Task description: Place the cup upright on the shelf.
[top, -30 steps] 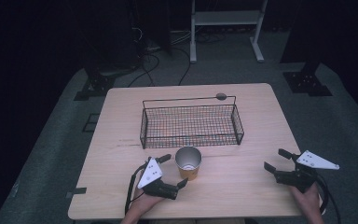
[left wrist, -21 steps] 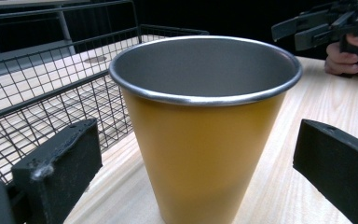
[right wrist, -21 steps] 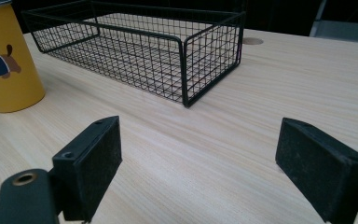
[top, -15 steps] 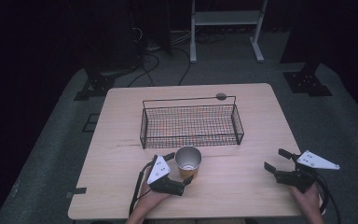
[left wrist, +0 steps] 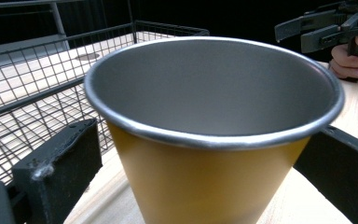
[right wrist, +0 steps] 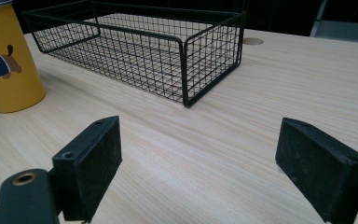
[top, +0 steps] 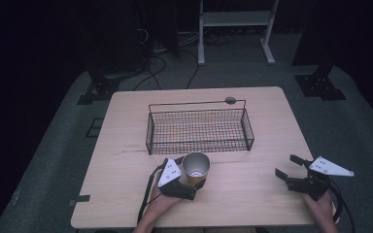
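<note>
A yellow metal cup [top: 195, 168] with a grey inside stands upright on the wooden table [top: 252, 194], just in front of the wire basket [top: 197, 112]. My left gripper [top: 187, 177] is open, one jaw on each side of the cup [left wrist: 205, 182]; its left pad [left wrist: 58, 172] stands a little off the wall, and its right pad [left wrist: 342, 172] is close under the rim. My right gripper [top: 286, 166] rests open near the table's right front with nothing between its pads [right wrist: 93, 158]. The right gripper view has the cup [right wrist: 7, 60] at far left, with a dog picture on it.
The black wire basket [right wrist: 186, 70] is empty and lies across the table's middle, its handle bar raised at the back. A round grommet [top: 230, 100] sits behind it. Dark floor, cables and a white stand [top: 235, 19] lie beyond the table.
My left gripper has slid forward and right so that the cup now stands between its jaws. The right gripper has stayed still.
</note>
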The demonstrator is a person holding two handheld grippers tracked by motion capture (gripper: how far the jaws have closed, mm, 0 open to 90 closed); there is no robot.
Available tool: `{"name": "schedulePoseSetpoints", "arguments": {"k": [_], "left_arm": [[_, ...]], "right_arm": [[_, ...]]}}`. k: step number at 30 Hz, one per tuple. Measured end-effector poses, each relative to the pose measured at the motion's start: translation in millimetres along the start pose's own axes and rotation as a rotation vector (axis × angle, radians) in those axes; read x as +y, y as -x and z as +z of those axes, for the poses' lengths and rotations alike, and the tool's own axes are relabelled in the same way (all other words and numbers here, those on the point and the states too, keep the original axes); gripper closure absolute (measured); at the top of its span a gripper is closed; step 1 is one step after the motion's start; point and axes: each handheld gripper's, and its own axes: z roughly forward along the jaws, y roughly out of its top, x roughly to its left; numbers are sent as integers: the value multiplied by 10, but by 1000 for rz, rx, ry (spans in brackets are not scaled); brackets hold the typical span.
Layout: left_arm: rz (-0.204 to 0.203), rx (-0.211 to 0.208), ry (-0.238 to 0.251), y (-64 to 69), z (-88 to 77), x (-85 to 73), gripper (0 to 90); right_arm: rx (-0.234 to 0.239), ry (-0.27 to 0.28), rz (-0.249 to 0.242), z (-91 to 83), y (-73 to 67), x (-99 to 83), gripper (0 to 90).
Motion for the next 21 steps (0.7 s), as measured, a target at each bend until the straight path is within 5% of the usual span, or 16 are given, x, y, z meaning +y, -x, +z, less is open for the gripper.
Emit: {"name": "schedulePoseSetpoints", "arguments": {"k": [9,21], "left_arm": [[-7,-6,8,3,70,39,4],[11,-11,14,-5,76,48,119]], "right_arm": [[0,-1,-3,1,-3,0,134],[1,1,-1,-1,0,0,133]]}}
